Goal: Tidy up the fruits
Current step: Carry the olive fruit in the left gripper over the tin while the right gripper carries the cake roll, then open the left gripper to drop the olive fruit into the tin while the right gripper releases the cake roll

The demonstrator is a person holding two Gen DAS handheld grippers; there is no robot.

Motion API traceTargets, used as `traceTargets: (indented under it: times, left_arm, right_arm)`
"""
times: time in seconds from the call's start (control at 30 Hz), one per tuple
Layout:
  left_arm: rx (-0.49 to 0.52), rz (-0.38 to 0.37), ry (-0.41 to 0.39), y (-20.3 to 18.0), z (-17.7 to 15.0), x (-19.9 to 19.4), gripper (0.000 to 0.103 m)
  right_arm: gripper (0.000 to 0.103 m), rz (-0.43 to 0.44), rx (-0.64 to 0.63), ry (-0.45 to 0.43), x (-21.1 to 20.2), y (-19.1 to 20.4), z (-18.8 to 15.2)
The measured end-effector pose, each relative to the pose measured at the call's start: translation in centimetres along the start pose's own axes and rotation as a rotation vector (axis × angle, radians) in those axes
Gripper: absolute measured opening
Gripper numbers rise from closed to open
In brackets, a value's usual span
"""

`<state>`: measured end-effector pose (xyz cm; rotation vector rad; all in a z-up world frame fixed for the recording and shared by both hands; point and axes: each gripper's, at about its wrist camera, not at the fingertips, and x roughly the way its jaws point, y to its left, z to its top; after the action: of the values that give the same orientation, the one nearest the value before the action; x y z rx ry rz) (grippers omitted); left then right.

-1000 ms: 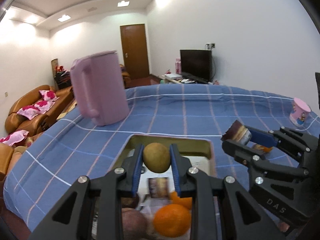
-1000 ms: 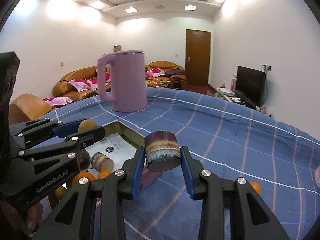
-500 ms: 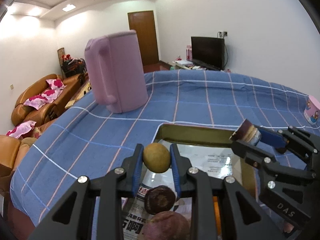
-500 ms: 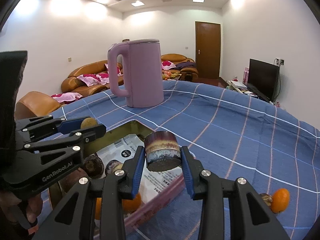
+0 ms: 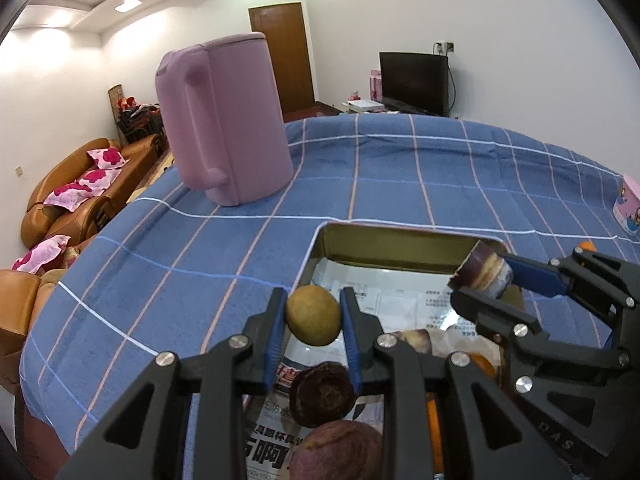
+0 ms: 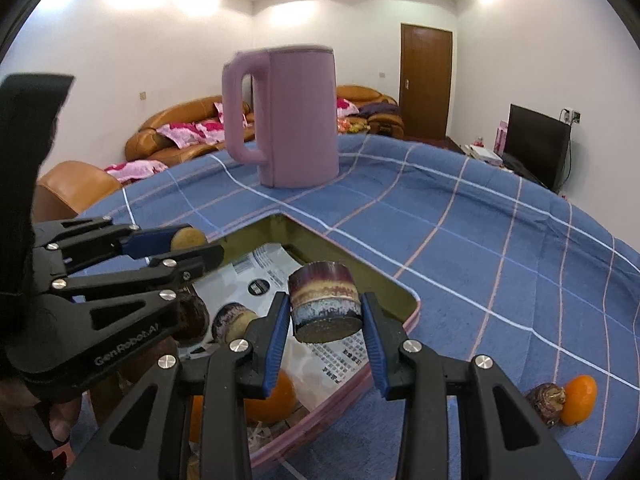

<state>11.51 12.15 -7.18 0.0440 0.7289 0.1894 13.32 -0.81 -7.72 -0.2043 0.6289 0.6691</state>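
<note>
Nearest the left wrist camera, the left gripper (image 5: pixel 313 330) has its fingers clamped on a small round yellow-brown fruit (image 5: pixel 313 314), held above the near left corner of the tin box (image 5: pixel 384 244). Beside it, the right gripper (image 6: pixel 325 326) has its fingers clamped on a cut purple fruit chunk (image 6: pixel 325 306) with a pale band round its middle, held over the box's right side. The box stands on the worktop (image 5: pixel 400 168), which is covered with a blue checked cloth, and is lined with printed paper (image 6: pixel 264 268). In the box lie a dark purple fruit (image 5: pixel 322 394), a larger purple fruit (image 5: pixel 336 452) below it in the left view, and an orange (image 6: pixel 272 400) near the pink rim. Outside the box, to the right, a second orange (image 6: pixel 578 400) touches a brown-purple bulb (image 6: pixel 546 402) on the cloth. Farther back stands a pink kettle (image 6: pixel 292 116), upright, well apart from the box. Beyond the worktop are a brown sofa (image 5: pixel 80 192), a television (image 5: pixel 414 82) and a wooden door (image 5: pixel 282 56).
</note>
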Motion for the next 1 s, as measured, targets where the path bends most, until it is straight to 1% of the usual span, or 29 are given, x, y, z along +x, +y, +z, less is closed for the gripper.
traceTargets:
  times: [0.37, 0.53, 0.57, 0.6, 0.67, 0.73, 0.93, 1.0]
  left_arm:
    - [0.027, 0.011, 0.022, -0.3, 0.2, 0.4, 0.028]
    - [0.025, 0.019, 0.024, -0.4, 0.2, 0.4, 0.031]
    - [0.025, 0.018, 0.025, -0.5, 0.2, 0.4, 0.031]
    - [0.024, 0.020, 0.024, -0.5, 0.2, 0.3, 0.033]
    - [0.022, 0.025, 0.021, -0.5, 0.2, 0.2, 0.040]
    - [0.014, 0.037, 0.016, -0.4, 0.2, 0.0, 0.053]
    - [-0.010, 0.037, -0.025, -0.4, 0.5, -1.3, 0.069]
    - [-0.023, 0.029, -0.040, -0.6, 0.7, -1.9, 0.072]
  right_arm:
    - [0.038, 0.020, -0.010, 0.041, 0.7, 0.6, 0.0]
    - [0.038, 0.040, -0.010, 0.047, 0.7, 0.8, -0.1]
    - [0.040, 0.035, -0.011, 0.044, 0.6, 0.8, -0.1]
    - [0.041, 0.029, -0.010, 0.039, 0.5, 0.8, -0.1]
    - [0.044, 0.033, 0.000, 0.031, 0.3, 0.6, -0.2]
    - [0.044, 0.033, 0.008, 0.021, 0.0, 0.4, -0.2]
    - [0.046, 0.008, 0.026, -0.023, -1.4, -0.3, -0.3]
    - [0.046, 0.001, 0.038, -0.038, -2.0, -0.8, -0.2]
